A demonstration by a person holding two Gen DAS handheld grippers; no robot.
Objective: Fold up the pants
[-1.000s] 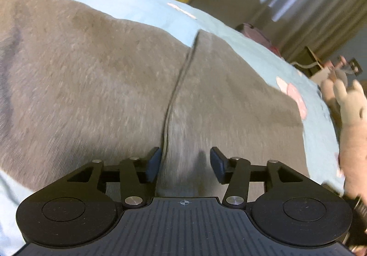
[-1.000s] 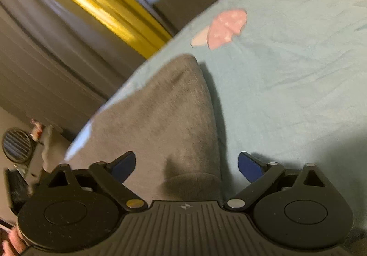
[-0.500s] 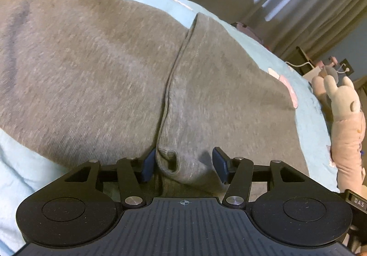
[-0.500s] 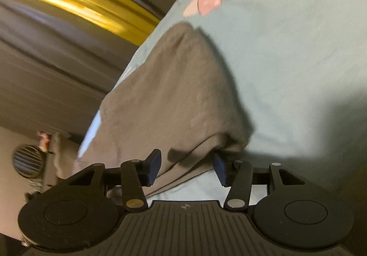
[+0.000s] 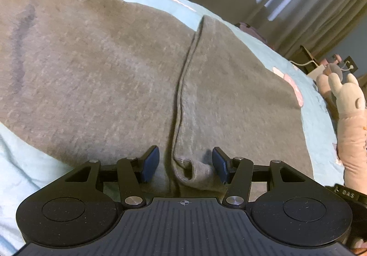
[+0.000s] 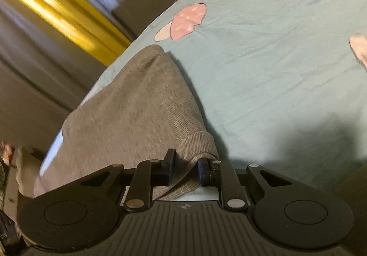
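Left wrist view: grey pants (image 5: 114, 77) spread on a pale blue bed (image 5: 316, 104), left gripper (image 5: 185, 165) half open astride a cuff; right wrist view: right gripper (image 6: 185, 170), just closing, pinches another cuff (image 6: 197, 143).

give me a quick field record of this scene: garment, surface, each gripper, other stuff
garment: grey knit pants, spread flat
surface: pale blue bedsheet with pink mushroom print
left gripper: open, fingers either side of a ribbed hem corner, not pressing it
right gripper: jaws have just been closing, now shut on the ribbed hem
other: pink plush toy at the bed's edge; yellow curtain behind
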